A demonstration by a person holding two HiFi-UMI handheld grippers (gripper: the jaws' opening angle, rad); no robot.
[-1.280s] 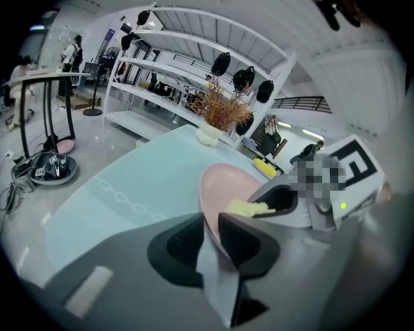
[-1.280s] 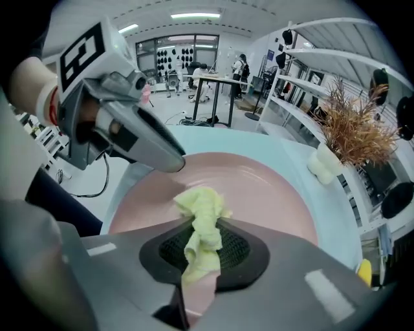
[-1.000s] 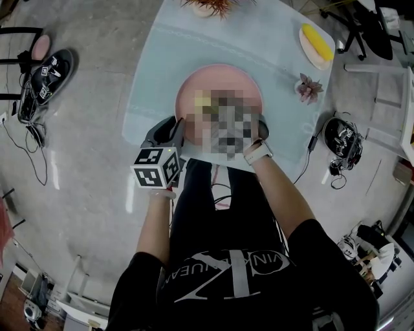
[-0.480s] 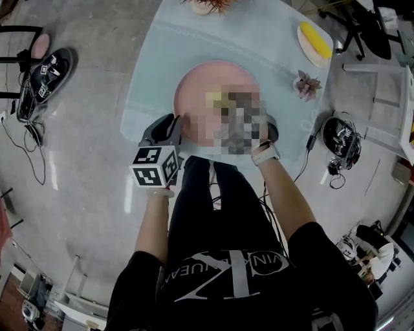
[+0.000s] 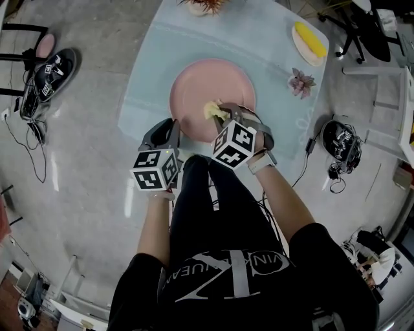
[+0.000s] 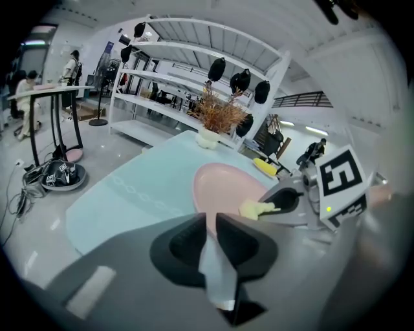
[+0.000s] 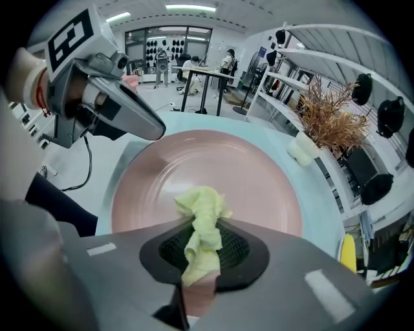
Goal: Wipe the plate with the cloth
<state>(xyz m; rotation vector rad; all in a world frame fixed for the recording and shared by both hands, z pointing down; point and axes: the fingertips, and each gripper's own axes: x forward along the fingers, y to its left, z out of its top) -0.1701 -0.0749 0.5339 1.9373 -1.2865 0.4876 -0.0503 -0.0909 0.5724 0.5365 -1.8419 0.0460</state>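
Observation:
A round pink plate [image 5: 210,87] lies on the pale blue table [image 5: 149,77]. My left gripper [image 5: 171,129] is shut on the plate's near left rim; in the left gripper view the plate [image 6: 226,184] runs in between the closed jaws of that gripper [image 6: 210,226]. My right gripper [image 5: 223,117] is shut on a crumpled yellow cloth [image 5: 212,110] over the near part of the plate. In the right gripper view the cloth [image 7: 204,220] bunches out of the gripper [image 7: 204,249] over the plate [image 7: 252,174]. From the left gripper view the cloth [image 6: 254,208] touches the plate.
At the table's far right are a small plate with a yellow item [image 5: 310,40] and a small succulent [image 5: 301,84]. A vase of dried plants [image 5: 206,5] stands at the far edge. Cables and devices [image 5: 339,139] lie on the floor. The person's legs are at the near edge.
The right gripper and the cloth have shifted a little across the near part of the plate. The left gripper has stayed on the rim.

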